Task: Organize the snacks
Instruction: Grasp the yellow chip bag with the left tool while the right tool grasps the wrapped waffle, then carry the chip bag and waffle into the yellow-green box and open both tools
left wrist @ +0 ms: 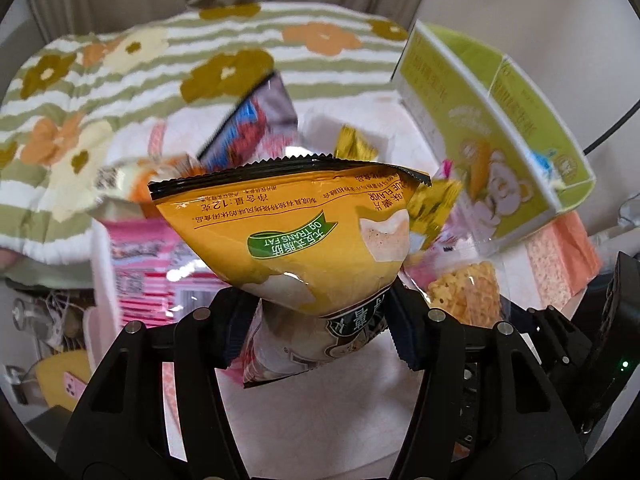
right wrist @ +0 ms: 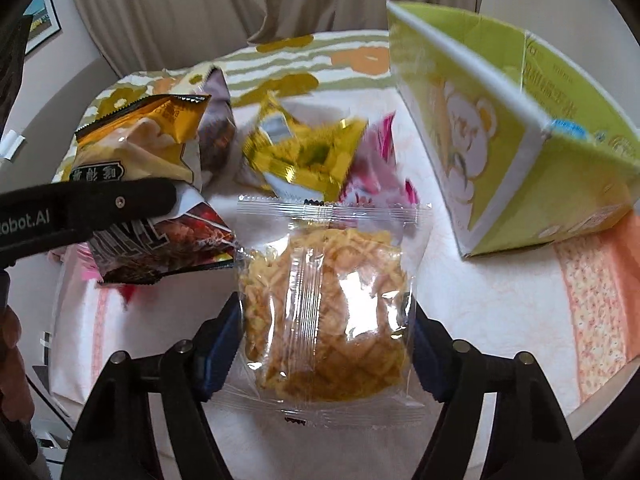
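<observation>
We see yellow chip bag (left wrist: pixel 296 236) upside down, pinched between left fingers (left wrist: pixel 230 332); clear-wrapped noodle cake (right wrist: pixel 328 312) between right fingers (right wrist: pixel 218 356).

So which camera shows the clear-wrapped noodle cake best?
The right wrist view. There the noodle cake fills the centre, held between the right gripper fingers, wrapper seals and lattice top plain. The left wrist view catches only a corner of it, behind the orange chip bag in the left gripper.

Orange chip bag (left wrist: pixel 288 236) in my left hand-held gripper (left wrist: pixel 320 320), print upside down: green ribbon "0g TRANS FAT", "12" in the net-weight line, partial "UE FLAVOR". Other hand-held gripper's arm (right wrist: pixel 80 208): "obot.AI". Remaining print unreadable.
</observation>
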Motion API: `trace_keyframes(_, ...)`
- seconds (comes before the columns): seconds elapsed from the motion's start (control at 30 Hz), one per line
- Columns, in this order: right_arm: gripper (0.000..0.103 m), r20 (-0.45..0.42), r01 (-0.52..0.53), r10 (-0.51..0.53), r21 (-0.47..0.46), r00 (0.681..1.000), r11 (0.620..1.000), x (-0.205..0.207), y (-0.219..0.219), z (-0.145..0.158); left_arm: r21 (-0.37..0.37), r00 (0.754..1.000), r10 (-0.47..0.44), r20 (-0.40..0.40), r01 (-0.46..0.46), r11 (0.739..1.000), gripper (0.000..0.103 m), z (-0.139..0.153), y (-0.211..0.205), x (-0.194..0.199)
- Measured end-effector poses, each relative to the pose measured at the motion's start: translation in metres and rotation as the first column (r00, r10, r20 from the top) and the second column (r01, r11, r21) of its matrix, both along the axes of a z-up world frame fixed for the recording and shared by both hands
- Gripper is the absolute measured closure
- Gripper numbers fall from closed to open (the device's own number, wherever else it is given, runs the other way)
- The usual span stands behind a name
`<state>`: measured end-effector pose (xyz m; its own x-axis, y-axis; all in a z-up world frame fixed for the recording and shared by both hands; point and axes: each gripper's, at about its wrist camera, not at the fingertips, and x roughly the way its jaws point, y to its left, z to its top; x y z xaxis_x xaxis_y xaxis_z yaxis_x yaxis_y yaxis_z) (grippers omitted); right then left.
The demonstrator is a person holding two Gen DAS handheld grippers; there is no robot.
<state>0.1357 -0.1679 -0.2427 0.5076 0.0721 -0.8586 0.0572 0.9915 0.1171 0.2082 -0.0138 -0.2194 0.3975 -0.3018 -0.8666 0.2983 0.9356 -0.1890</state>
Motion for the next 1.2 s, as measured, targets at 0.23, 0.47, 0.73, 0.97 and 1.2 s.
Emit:
trace_keyframes(0.23, 0.032, 0.122, 0.023, -0.023, 0.001, 0.992, 1.0, -0.012, -0.013, 0.072, -0.072, 0.991, -0.007, 0.132, 0.016, 0.997, 0.048, 0.071, 0.004, -0.005)
trace_keyframes(0.47, 0.032, 0.194, 0.062, -0.074, 0.063, 0.978, 0.996, -0.01, -0.054, 0.125, -0.115, 0.976, -0.016, 0.216, 0.042, 0.993, 0.048, 0.115, -0.017, 0.003)
trace_keyframes(0.73, 0.032, 0.262, 0.085, -0.096, 0.056, 0.96, 0.995, 0.004, -0.134, 0.158, -0.152, 0.964, -0.03, 0.262, 0.072, 0.986, 0.048, 0.142, -0.081, 0.014)
trace_keyframes(0.97, 0.032, 0.253, 0.088, -0.106, 0.08, 0.962, 0.993, 0.032, -0.208, 0.159, -0.169, 0.971, -0.067, 0.231, 0.108, 0.98, 0.048, 0.138, -0.171, 0.045)
trace_keyframes(1.2, 0.032, 0.233, 0.058, -0.081, 0.104, 0.969, 0.993, 0.061, -0.266, 0.148, -0.142, 0.98, -0.078, 0.181, 0.105, 0.984, 0.047, 0.112, -0.253, 0.071)
